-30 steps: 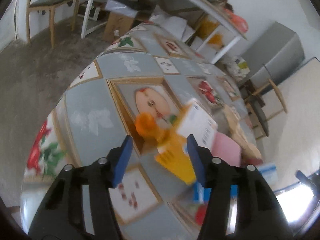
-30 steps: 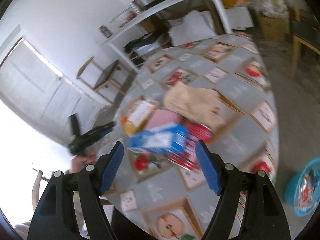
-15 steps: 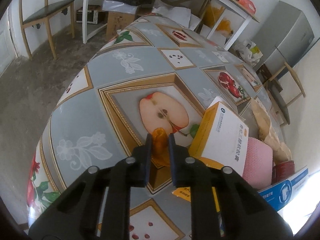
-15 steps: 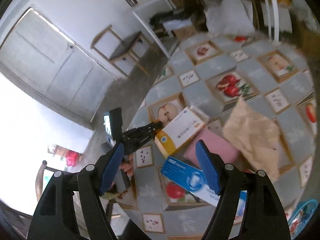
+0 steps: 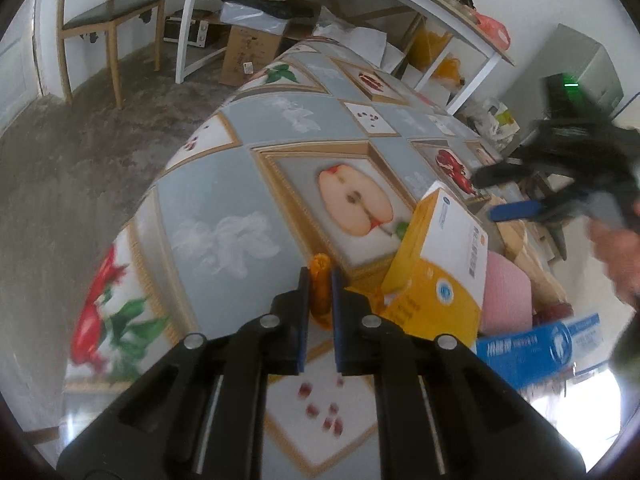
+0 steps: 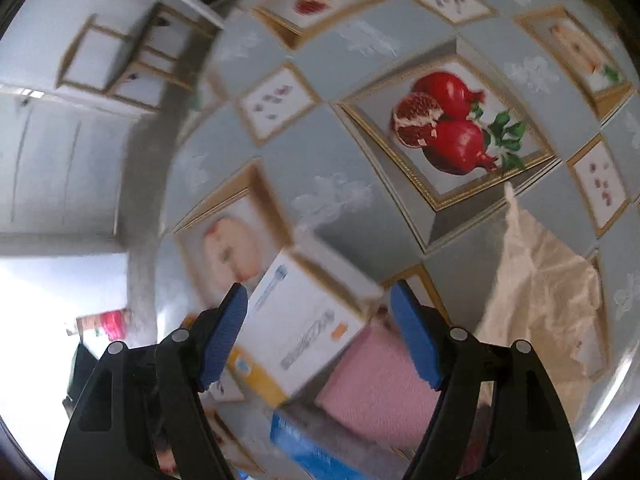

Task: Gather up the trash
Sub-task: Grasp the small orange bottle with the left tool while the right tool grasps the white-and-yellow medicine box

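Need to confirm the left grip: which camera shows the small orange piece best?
The left wrist view: the orange piece sits sharp between the closing left gripper pads. The right wrist view doesn't show it.

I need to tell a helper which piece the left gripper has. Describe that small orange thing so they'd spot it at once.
On the fruit-print tablecloth, look below the halved-apple picture, left of the yellow-and-white box. The small orange piece is pinched between the left gripper fingers, far smaller than the boxes beside it.
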`<state>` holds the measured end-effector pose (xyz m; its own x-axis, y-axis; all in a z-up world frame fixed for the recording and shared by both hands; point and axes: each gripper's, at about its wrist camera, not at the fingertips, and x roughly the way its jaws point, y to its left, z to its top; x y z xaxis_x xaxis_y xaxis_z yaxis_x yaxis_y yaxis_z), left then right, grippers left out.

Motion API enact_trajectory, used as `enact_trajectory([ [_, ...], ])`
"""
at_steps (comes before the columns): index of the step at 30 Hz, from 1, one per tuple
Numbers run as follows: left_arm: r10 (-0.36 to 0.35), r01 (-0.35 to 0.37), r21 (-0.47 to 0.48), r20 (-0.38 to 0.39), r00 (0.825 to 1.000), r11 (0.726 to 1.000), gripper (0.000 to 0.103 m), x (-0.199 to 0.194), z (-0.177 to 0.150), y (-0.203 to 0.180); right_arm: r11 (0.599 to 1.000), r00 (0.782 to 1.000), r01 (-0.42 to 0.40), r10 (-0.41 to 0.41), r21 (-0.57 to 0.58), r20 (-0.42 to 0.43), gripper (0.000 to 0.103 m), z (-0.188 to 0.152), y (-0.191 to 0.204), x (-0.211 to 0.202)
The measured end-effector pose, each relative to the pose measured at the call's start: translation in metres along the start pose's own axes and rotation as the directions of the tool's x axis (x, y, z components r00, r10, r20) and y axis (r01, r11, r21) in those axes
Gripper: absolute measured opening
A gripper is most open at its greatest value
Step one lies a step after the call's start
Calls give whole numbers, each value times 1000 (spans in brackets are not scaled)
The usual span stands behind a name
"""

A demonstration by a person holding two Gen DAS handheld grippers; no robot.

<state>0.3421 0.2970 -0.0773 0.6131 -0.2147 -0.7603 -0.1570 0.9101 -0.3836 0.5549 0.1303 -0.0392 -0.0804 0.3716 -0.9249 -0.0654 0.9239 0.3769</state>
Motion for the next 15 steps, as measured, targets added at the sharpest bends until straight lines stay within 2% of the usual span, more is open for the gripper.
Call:
enact_trajectory([
  [2, -9, 9, 6, 6, 1000, 1000, 8, -10, -6, 4, 1000, 1000, -8, 8, 10, -12, 72, 5, 2, 11],
  [4, -15, 15, 10, 6, 1000, 1000, 8, -16, -10, 6, 999, 998, -50, 50, 4, -26, 72, 5, 11, 18],
  [7, -16, 16, 10, 12, 1000, 1000, 8, -26, -16, 13, 983, 982, -183, 181, -33, -54, 72, -1, 34, 26],
  [10, -10, 10, -5, 18, 1000, 1000, 8, -31, -19, 20, 966, 969, -243, 238, -88, -60, 72, -7, 54, 26],
  [12, -10, 10, -23, 20, 1000, 1000, 8, -34, -22, 26, 965, 973, -229, 223, -125, -58, 72, -12, 67, 23],
  [15, -15, 16, -43, 33, 999, 999, 8, -40, -26, 32, 983, 993, -113, 110, -144, -31, 72, -20, 74, 22],
])
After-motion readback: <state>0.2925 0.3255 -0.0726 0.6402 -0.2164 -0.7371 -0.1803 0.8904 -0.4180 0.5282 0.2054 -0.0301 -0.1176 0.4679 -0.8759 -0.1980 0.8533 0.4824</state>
